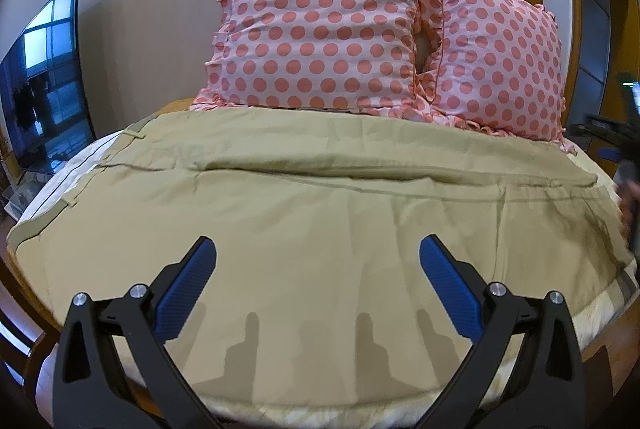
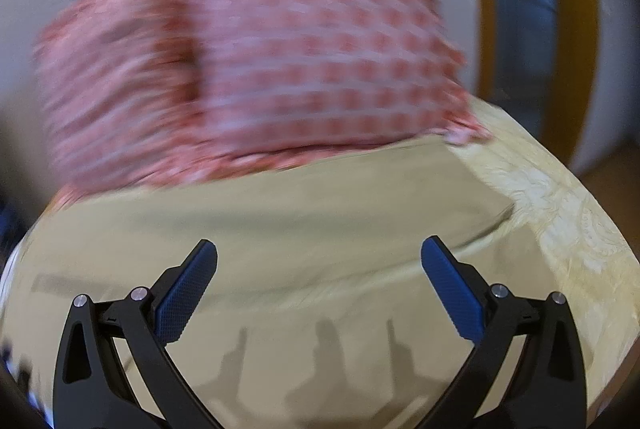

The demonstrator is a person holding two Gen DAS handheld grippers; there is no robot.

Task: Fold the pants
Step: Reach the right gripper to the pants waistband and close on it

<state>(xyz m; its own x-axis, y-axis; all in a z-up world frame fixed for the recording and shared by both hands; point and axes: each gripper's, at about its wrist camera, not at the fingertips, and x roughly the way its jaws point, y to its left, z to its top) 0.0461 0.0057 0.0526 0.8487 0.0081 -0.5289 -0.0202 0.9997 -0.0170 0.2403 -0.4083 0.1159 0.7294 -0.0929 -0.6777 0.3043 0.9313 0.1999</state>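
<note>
Khaki pants (image 1: 320,213) lie spread flat across the bed, the waistband with belt loops at the left and the leg ends at the right. My left gripper (image 1: 318,253) is open and empty, hovering above the near half of the pants. My right gripper (image 2: 319,253) is open and empty above the right part of the pants (image 2: 280,229), near the leg ends (image 2: 496,213). The right wrist view is motion-blurred. The right gripper's body shows at the far right edge of the left wrist view (image 1: 624,157).
Two pink polka-dot pillows (image 1: 320,29) stand against the wall behind the pants, also in the right wrist view (image 2: 260,61). A cream patterned bedspread (image 2: 568,229) shows beyond the leg ends. A dark TV screen (image 1: 44,89) stands at the left. The wooden bed edge (image 1: 600,349) runs near me.
</note>
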